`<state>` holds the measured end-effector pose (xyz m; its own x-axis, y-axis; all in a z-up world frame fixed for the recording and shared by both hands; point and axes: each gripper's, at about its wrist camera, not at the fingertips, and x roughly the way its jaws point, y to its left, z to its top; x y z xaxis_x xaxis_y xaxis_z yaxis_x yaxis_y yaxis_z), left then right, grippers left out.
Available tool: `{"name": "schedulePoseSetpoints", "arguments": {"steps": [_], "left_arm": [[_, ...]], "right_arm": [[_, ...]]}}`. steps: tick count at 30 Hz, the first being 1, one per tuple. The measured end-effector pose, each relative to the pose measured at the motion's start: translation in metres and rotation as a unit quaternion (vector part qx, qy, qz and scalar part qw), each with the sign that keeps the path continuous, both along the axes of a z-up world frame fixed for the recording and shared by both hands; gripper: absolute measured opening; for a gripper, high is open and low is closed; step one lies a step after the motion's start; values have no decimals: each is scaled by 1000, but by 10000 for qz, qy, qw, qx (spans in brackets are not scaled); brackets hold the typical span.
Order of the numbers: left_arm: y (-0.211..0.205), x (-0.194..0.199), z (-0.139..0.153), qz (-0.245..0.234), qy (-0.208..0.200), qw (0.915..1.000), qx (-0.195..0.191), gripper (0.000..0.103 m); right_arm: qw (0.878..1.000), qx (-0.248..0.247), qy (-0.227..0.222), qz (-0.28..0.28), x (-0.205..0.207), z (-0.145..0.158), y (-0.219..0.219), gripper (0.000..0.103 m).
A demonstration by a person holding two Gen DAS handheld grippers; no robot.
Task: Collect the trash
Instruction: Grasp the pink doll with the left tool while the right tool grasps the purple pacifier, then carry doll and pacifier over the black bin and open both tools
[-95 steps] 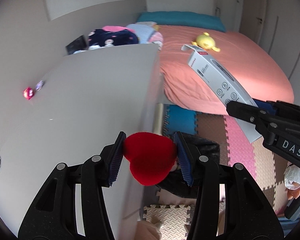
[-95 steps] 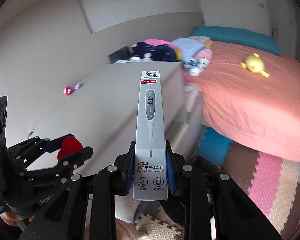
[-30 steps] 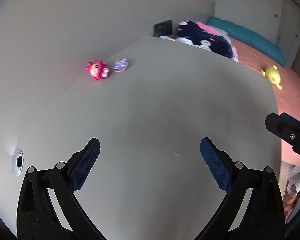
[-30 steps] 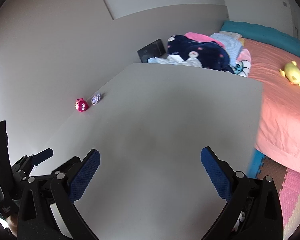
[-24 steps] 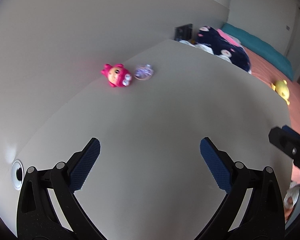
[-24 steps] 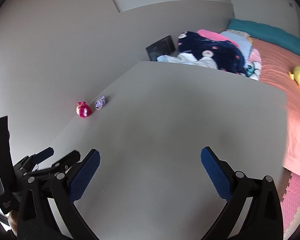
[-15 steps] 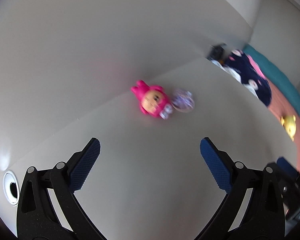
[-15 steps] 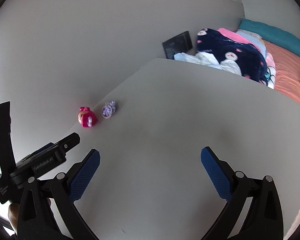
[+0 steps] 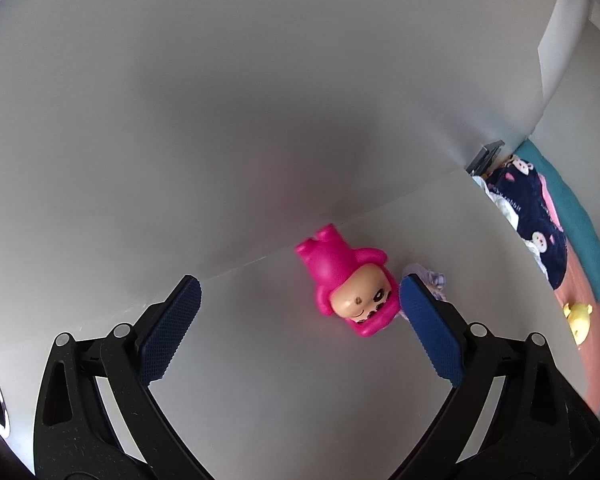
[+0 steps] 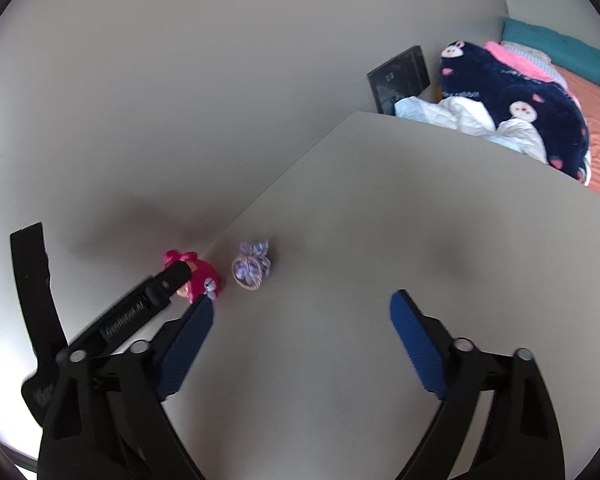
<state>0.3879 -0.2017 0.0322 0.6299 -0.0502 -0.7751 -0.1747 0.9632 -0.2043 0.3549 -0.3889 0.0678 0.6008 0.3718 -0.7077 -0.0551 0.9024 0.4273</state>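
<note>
The left gripper (image 9: 298,304) stands wide open around the pink toy figure (image 9: 350,294), which lies close to its right finger (image 9: 428,330). Closing off-centre could shove it into the purple wrapper (image 10: 252,266). The right gripper (image 10: 300,312), empty, has just been narrowing.

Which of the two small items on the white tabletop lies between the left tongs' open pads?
The pink toy figure, by the wall, lies between the left tongs. The purple bundle sits outside them, beyond one pad.
</note>
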Motion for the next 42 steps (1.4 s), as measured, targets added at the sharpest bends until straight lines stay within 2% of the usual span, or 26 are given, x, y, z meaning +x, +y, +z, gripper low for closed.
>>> {"name": "schedulePoseSetpoints", "arguments": {"steps": [2, 6, 9, 10, 13, 18, 20, 21, 23, 26, 35, 42], "left_arm": [[-2, 5, -2, -67, 43, 10000, 1, 88], [6, 14, -6, -119, 125, 9993, -342, 79], [8, 17, -10, -117, 125, 9989, -446, 55], [8, 18, -11, -151, 116, 9986, -488, 46], [11, 16, -12, -78, 55, 9988, -484, 45], [18, 8, -13, 163, 32, 9977, -661, 45], [17, 8, -13, 162, 32, 9977, -655, 45], [17, 7, -13, 166, 33, 9977, -655, 45], [18, 7, -13, 166, 25, 9977, -655, 45], [18, 6, -14, 160, 22, 9978, -645, 45], [4, 2, -13, 50, -60, 9989, -469, 45], [-23, -17, 4, -228, -204, 9992, -261, 45]], "right_arm": [[9998, 135, 110, -34, 12, -5, 1, 74], [9982, 485, 299, -163, 28, -15, -1, 71], [9976, 550, 389, -135, 36, -23, 5, 71], [9976, 557, 406, -105, 38, -24, 7, 68], [9978, 544, 387, 39, 44, -27, 18, 62], [9988, 123, 257, 394, 51, -29, 42, 48], [9987, -51, 184, 465, 52, -30, 49, 37], [9986, -121, 164, 479, 52, -30, 51, 34], [9981, -285, 139, 536, 56, -30, 57, 21], [9969, -554, 11, 550, 54, -27, 60, 18], [9983, -546, -44, 195, 35, -18, 12, 18], [9986, -523, -51, -101, 12, -5, -24, 18]]}}
